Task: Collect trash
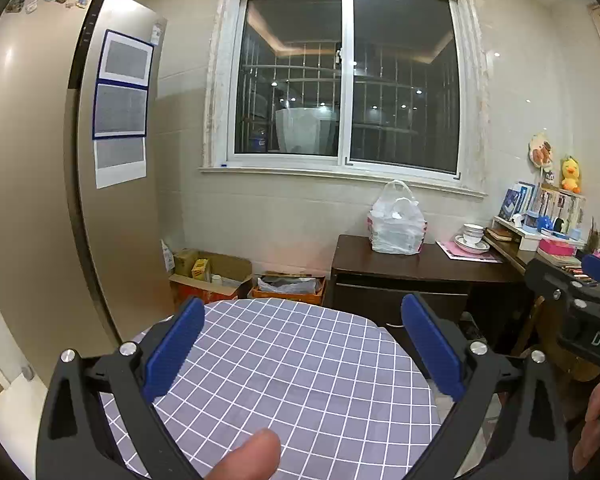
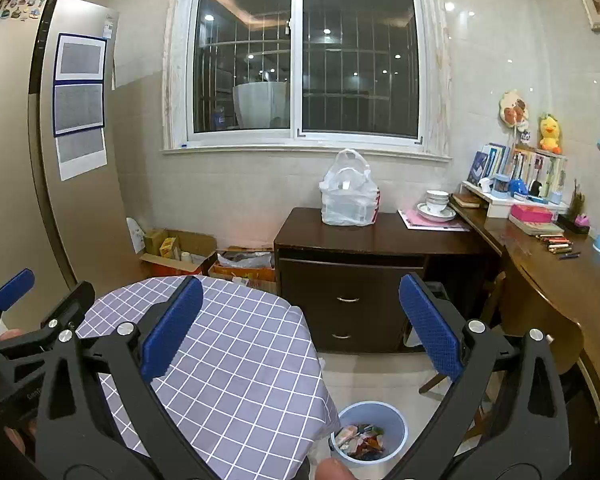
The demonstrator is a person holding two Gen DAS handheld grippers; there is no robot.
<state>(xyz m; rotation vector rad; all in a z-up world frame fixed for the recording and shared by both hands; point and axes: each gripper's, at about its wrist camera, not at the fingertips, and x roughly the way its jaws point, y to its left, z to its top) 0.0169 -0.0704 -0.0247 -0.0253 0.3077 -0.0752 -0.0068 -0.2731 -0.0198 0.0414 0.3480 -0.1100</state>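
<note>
Only the right wrist view shows the pale blue bin (image 2: 370,432), low and right of centre, on the floor beside the checked worktop (image 2: 236,360); mixed colourful trash (image 2: 360,442) fills its bottom. The left claw (image 1: 302,344) and right claw (image 2: 300,320) both stand spread apart, holding nothing, above the bare cloth.
</note>
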